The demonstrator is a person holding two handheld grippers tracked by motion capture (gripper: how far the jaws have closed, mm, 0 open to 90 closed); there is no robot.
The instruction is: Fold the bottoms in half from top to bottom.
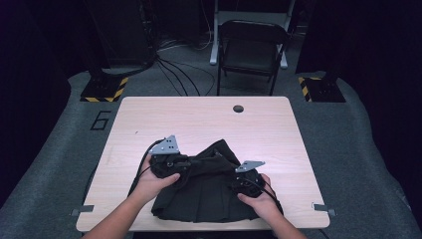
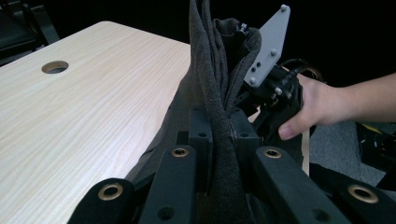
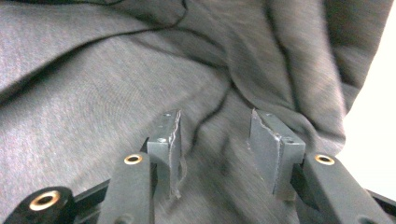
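Wooden table bears crumpled dark-grey garment.

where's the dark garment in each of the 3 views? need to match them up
High view: the dark garment lies on the near half of the table, between both hands.
Left gripper view: centre, a fold rising upright, clamped by the left gripper.
Right gripper view: across most of the frame, behind the right gripper, whose jaws stand apart.
Shared landmark: the right gripper's grey plate.
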